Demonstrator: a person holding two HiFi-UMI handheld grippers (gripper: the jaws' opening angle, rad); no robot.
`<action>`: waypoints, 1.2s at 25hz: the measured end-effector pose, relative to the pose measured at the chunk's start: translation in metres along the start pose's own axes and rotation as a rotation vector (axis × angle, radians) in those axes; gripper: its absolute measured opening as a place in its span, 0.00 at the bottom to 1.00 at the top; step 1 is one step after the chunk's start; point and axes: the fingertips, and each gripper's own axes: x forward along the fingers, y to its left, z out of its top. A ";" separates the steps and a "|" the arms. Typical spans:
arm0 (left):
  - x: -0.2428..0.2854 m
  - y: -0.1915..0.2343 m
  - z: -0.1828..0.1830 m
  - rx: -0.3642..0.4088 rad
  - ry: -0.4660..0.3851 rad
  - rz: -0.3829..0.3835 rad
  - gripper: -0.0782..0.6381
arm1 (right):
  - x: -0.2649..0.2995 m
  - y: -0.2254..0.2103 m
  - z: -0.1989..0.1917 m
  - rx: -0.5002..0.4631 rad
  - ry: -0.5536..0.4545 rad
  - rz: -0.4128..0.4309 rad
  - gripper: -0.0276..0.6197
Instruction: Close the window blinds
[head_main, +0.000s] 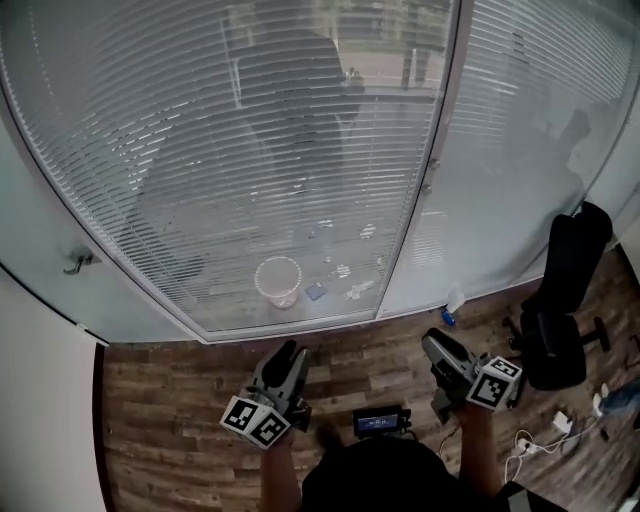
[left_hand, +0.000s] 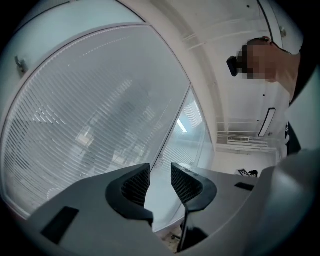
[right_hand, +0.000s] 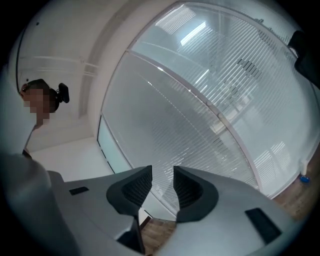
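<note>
Facing the window blinds (head_main: 250, 150), the left gripper (head_main: 289, 350) and right gripper (head_main: 431, 342) show fingers parted, empty

A black office chair (head_main: 560, 310) stands on the wood-plank floor (head_main: 180, 400) at the right, close to the glass wall (head_main: 490, 250). A small blue-capped bottle (head_main: 450, 310) sits at the foot of that wall. Near the chair, a white power strip (head_main: 560, 422) and white cables (head_main: 520, 455) lie on the planks. Beyond the glass stands a white wastebasket (head_main: 278, 281) with bits of litter beside it. At the left, a lever handle (head_main: 78, 263) sticks out from a frosted door (head_main: 30, 230).
</note>
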 end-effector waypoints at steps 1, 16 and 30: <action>-0.003 -0.006 0.000 0.009 -0.009 0.010 0.31 | -0.001 0.004 0.000 0.000 0.007 0.023 0.24; -0.057 -0.170 -0.053 0.110 0.059 0.145 0.31 | -0.157 -0.015 -0.005 0.112 0.000 0.129 0.24; -0.100 -0.202 -0.064 0.120 0.038 0.064 0.31 | -0.190 0.021 -0.041 0.056 -0.026 0.110 0.24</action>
